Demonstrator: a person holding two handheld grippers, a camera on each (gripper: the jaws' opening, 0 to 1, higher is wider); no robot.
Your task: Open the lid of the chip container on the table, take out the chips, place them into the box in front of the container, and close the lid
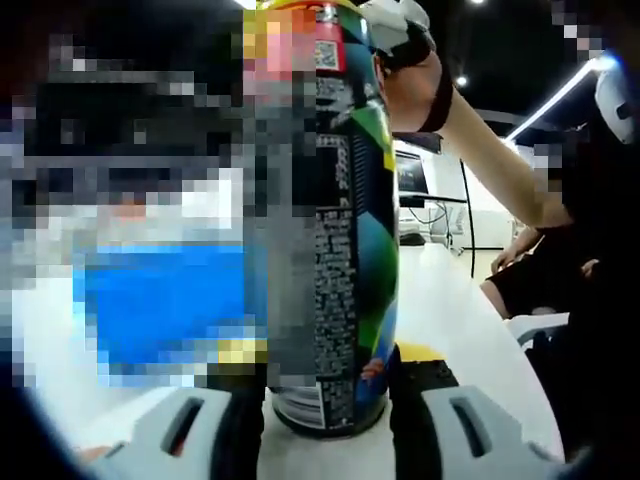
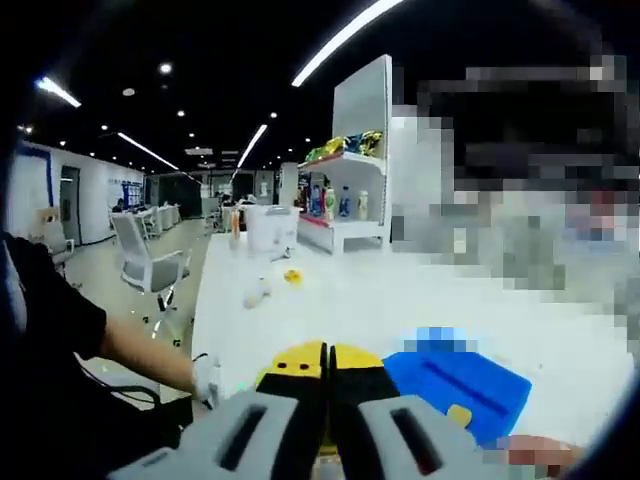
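A tall chip can [image 1: 335,250] with a dark, colourful label stands upright on the white table [image 1: 450,310]. My left gripper [image 1: 330,375] is shut on it low down, with a black, yellow-tipped pad pressed to each side near its base. The right gripper [image 1: 400,25], white and held by a person's arm, sits at the can's top edge. In the right gripper view, my right gripper [image 2: 327,362] has its jaws pressed together, and I see nothing between them. A blue box [image 2: 455,385] lies on the table just beyond and to the right of them.
A shelf [image 2: 345,200] with bottles and bags stands at the far end of the table [image 2: 330,300], beside a white tub [image 2: 270,230]. Small yellow bits [image 2: 292,277] lie on the tabletop. An office chair [image 2: 150,265] stands to the left. A person sits at the table edge [image 1: 540,270].
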